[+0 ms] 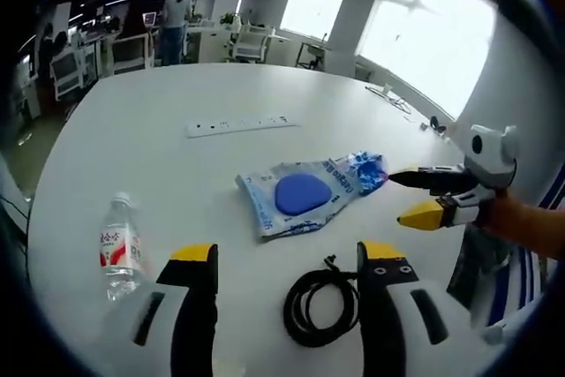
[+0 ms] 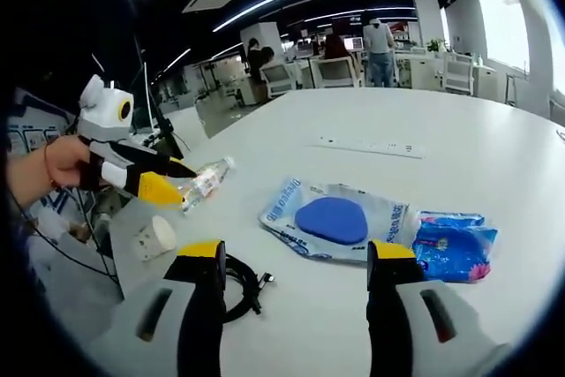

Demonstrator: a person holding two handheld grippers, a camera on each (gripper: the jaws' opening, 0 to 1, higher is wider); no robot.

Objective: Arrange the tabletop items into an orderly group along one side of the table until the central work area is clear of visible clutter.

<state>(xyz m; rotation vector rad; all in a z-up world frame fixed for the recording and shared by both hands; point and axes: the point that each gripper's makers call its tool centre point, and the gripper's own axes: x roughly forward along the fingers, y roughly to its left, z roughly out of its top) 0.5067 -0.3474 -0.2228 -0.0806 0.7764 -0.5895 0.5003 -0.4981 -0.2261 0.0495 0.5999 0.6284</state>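
Observation:
On the white table [image 1: 159, 156] a clear bag with a blue oval pad [image 1: 300, 193] lies in the middle, and a blue printed packet [image 1: 364, 169] sits against its end. A coiled black cable [image 1: 320, 306] lies between my left gripper's [image 1: 288, 258] open jaws, a water bottle [image 1: 119, 249] on its side to their left. My right gripper [image 1: 410, 197] comes in from the right, open, its upper tip close to the packet. In the right gripper view, the right gripper [image 2: 296, 253] is open before the bag [image 2: 331, 218] and packet [image 2: 455, 245]. The left gripper [image 2: 181, 181] hovers, open, by the bottle [image 2: 205, 183].
A white power strip [image 1: 238, 124] lies farther back on the table [image 2: 494, 156]. A paper cup [image 2: 157, 237] lies on its side near the cable [image 2: 238, 284] at the table edge. Office chairs, desks and people stand beyond the table.

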